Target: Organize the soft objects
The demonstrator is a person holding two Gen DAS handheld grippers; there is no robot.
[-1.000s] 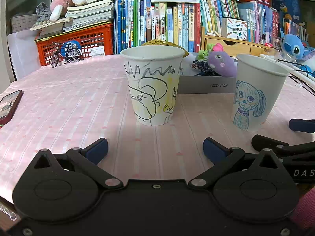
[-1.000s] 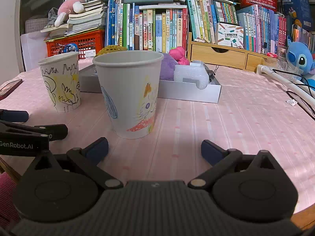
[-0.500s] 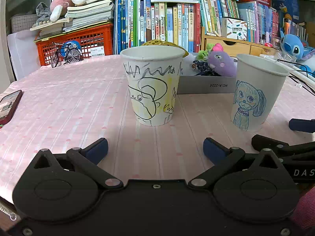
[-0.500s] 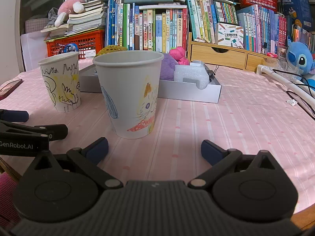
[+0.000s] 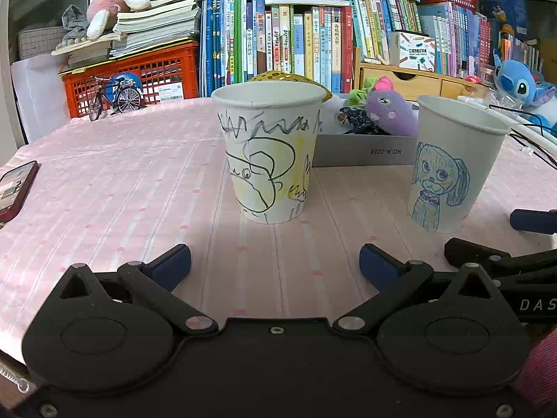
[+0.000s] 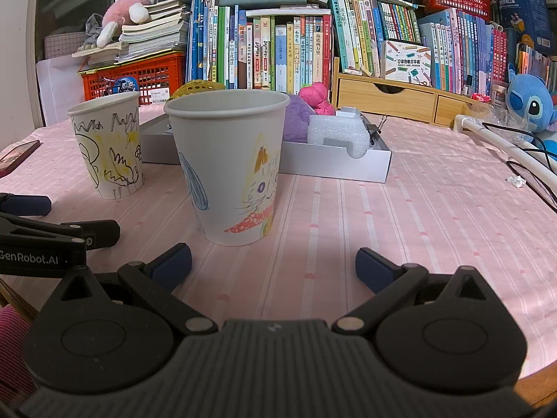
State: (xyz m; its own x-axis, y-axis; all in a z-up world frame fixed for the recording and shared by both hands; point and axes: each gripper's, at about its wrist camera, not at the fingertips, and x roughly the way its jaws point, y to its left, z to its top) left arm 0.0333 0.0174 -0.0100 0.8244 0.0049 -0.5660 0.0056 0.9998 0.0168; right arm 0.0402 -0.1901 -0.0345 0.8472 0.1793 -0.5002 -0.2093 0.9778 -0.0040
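A grey tray [image 5: 362, 153] at the back holds soft things: a purple plush [image 5: 391, 113], a pink soft toy [image 6: 315, 99], a white foam block [image 6: 343, 134] and a yellow mesh ball [image 6: 198, 87]. Two drawn-on paper cups stand in front of it. My left gripper [image 5: 275, 266] is open and empty, just short of the yellow-scribble cup [image 5: 268, 149]. My right gripper [image 6: 273, 266] is open and empty, just short of the cat-and-dog cup [image 6: 228, 163], which also shows in the left wrist view [image 5: 452, 163].
A phone [image 5: 15, 188] lies at the table's left edge. Books, a red crate [image 5: 139, 73], a toy bicycle [image 5: 115, 97] and a wooden drawer unit [image 6: 393, 99] line the back. A blue plush [image 6: 529, 99] and cables [image 6: 522, 163] sit at the right.
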